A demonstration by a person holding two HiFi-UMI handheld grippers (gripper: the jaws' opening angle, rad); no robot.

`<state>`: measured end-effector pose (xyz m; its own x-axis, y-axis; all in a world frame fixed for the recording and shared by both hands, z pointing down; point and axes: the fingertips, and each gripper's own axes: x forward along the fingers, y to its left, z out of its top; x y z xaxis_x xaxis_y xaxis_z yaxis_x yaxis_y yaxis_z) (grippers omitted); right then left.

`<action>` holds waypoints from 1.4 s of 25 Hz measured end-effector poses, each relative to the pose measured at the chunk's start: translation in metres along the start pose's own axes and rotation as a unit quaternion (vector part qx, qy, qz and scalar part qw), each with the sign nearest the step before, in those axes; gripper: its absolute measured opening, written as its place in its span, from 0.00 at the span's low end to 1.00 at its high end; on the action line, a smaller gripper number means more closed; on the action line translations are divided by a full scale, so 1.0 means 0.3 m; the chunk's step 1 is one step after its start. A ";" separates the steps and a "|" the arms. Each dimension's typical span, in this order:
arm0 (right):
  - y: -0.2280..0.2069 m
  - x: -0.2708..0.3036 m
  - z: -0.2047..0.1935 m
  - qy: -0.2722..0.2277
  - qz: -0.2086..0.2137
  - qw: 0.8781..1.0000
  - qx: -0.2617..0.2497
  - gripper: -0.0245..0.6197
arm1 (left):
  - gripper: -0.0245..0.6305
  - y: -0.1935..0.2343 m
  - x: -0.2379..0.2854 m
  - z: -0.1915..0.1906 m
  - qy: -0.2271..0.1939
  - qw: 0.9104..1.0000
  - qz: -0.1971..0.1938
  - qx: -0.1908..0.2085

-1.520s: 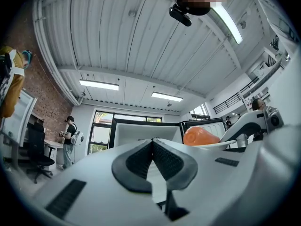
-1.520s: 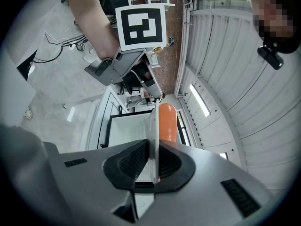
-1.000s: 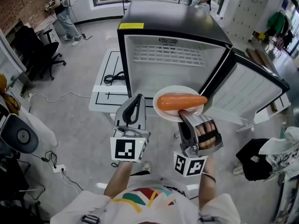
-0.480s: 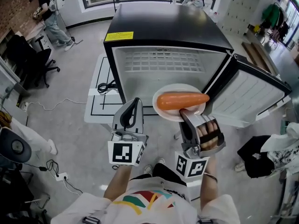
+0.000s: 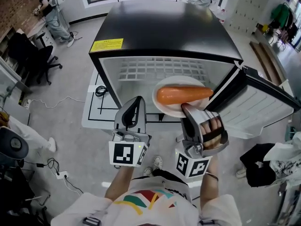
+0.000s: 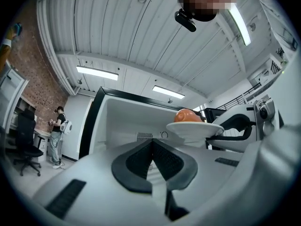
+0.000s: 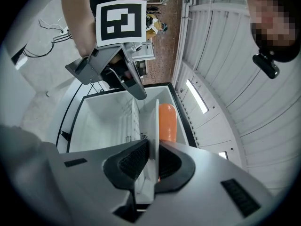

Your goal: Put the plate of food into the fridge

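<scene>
A white plate (image 5: 165, 103) carries a long orange piece of food (image 5: 183, 95). My right gripper (image 5: 186, 108) is shut on the plate's near rim and holds it level at the open front of the black fridge (image 5: 164, 27). In the right gripper view the plate (image 7: 155, 121) stands edge-on between the pads, with the orange food (image 7: 167, 122) beyond. My left gripper (image 5: 137, 100) hangs to the left of the plate, shut and empty. The left gripper view shows its jaws (image 6: 152, 143) closed, with the plate (image 6: 195, 128) at the right.
The fridge door (image 5: 256, 102) hangs open to the right. The white fridge interior (image 5: 160, 72) has a wire shelf at the back. A low white board with a black cable (image 5: 99, 91) lies left of the fridge. Beyond are an office chair (image 5: 29, 55), a person (image 5: 49, 13) and a black bag (image 5: 261, 161).
Both grippers and the plate have moved forward toward the fridge. The plate now overlaps the fridge's open front. The grip on the plate is unchanged.
</scene>
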<state>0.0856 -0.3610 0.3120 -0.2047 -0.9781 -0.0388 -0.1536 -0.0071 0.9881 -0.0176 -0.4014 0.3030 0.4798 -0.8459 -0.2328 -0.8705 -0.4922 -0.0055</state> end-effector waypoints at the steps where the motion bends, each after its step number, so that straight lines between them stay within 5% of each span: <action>1: 0.000 0.018 -0.010 -0.004 0.001 1.000 0.001 0.09 | 0.05 0.000 0.018 -0.004 0.000 1.000 0.002 0.001; 17: -0.012 0.199 -0.101 -0.048 0.015 0.999 0.017 0.09 | 0.05 0.050 0.169 -0.021 0.008 0.998 0.061 0.027; 35: 0.011 0.340 -0.106 -0.041 0.067 0.997 -0.013 0.09 | 0.05 0.086 0.273 -0.016 -0.005 0.999 0.033 0.018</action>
<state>0.0951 -0.4675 0.3161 -0.3004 -0.9502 0.0833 -0.0948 0.1166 0.9886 -0.0003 -0.4844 0.2886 0.4209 -0.8740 -0.2429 -0.9034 -0.4281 -0.0248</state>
